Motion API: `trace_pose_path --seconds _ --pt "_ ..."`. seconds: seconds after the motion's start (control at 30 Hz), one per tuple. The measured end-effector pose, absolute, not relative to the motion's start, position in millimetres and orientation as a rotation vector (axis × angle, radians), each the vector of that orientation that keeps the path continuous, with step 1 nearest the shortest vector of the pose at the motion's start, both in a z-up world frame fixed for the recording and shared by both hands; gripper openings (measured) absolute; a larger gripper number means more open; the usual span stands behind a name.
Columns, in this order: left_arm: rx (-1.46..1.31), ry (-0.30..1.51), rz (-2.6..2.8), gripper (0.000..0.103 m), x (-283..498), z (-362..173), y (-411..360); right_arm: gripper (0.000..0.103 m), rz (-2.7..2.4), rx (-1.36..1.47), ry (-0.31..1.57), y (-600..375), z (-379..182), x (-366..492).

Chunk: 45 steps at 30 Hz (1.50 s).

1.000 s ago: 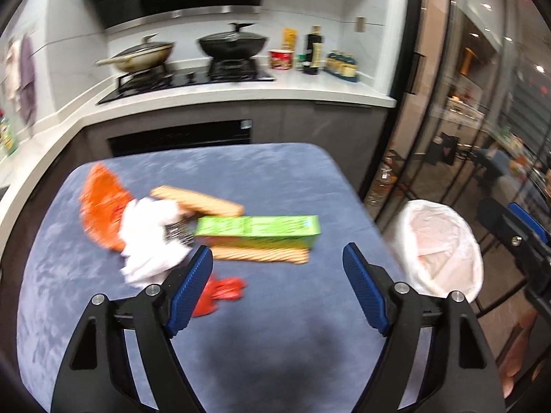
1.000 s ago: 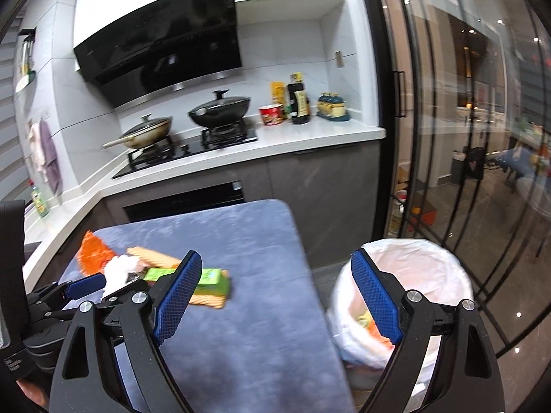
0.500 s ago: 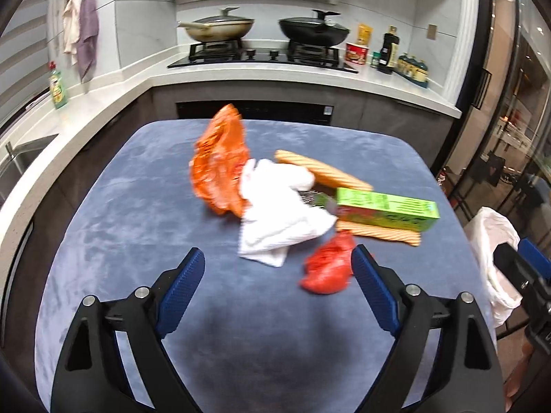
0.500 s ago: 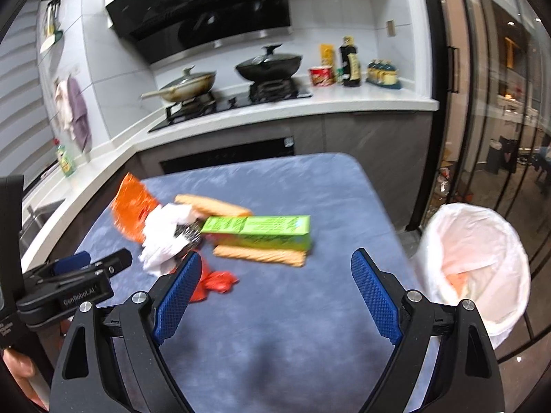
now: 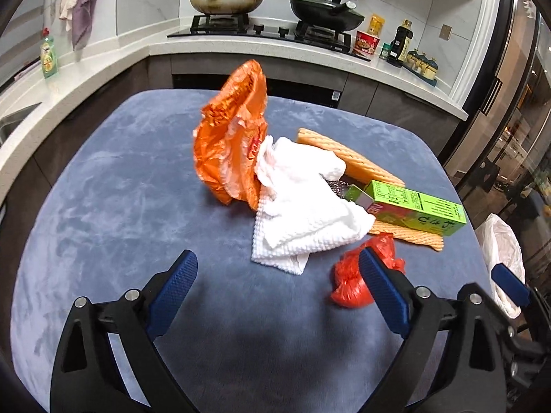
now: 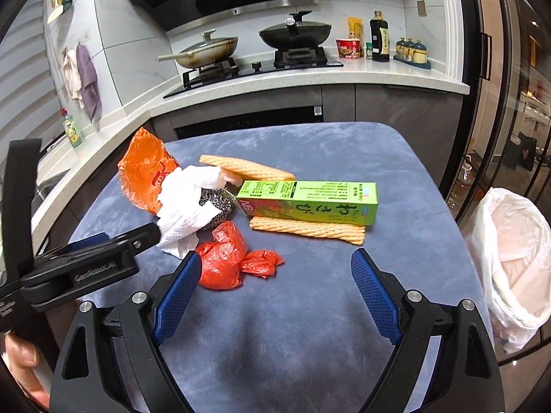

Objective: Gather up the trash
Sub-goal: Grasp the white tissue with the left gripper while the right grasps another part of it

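Trash is lying ahead of both grippers on the blue cloth table; I am spreading the left gripper, nothing between its jaws, toward the white paper towel just beyond its tips; the right gripper is hanging wide and empty, the red plastic bag beside its left finger. I am judging a low, centred approach best, pinching 1 piece only; the steel scourer is half buried, and the lined bin is being cut off at the frame edge.
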<state>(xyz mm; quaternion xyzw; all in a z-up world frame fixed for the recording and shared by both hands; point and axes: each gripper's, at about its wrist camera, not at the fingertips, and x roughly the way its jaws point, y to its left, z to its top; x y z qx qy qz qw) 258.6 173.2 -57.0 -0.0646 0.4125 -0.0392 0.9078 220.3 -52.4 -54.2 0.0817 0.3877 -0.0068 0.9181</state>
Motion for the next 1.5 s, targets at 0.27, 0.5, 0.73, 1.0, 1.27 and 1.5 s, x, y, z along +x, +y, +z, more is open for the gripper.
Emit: trace_pose_path --seconds 0.27,0.5,0.73,1.0,1.27,1.5 --pt "-0.197 0.882 -0.125 0.076 287.3 -74.3 169.6 0.085 -0.024 0.188 0.818 -55.4 -65.5 231.1" --pt "-0.195 0.933 -0.182 0.007 290.7 -81.7 163.2 0.085 -0.031 0.198 0.822 -56.9 -69.6 235.9" --pt "-0.214 0.924 -0.172 0.0 261.4 -73.6 177.8 0.085 -0.014 0.202 0.809 -53.2 -64.6 240.1" --pt "-0.208 0.899 -0.138 0.0 240.4 -62.8 198.8 0.084 0.028 0.196 0.79 -31.0 -57.4 252.8" --pt "-0.25 0.906 -0.083 0.035 244.0 -65.6 218.7 0.064 0.115 0.146 0.837 3.6 -72.7 277.6" --pt "-0.262 0.909 -0.028 0.037 247.6 -67.3 236.3 0.047 0.159 0.127 0.86 26.2 -89.4 304.9"
